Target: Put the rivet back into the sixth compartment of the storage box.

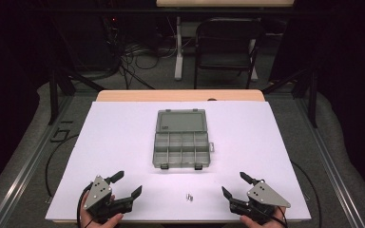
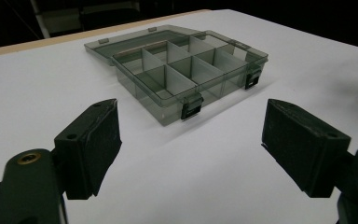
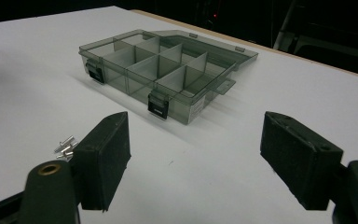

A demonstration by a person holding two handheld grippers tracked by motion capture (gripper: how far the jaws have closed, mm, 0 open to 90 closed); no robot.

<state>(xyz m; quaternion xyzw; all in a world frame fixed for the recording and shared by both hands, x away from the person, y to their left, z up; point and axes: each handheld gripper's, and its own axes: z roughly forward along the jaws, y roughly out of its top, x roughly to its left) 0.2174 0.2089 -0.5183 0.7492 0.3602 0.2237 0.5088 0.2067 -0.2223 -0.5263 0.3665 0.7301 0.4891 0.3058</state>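
Two wide, empty claws, left [image 1: 126, 184] and right [image 1: 234, 185], screws [image 1: 189, 196] between them.

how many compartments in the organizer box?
8, in the organizer box: two rows of four, one row by the front latches, one by the open lid. All look empty.

Lab: dark curtains, cables [image 1: 138, 59], camera-rig frame.

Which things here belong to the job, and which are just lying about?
Part of the job:
compartment box, lid open
small metal screws
left gripper, open
right gripper, open

Just around:
white table
folding chair
floor cables
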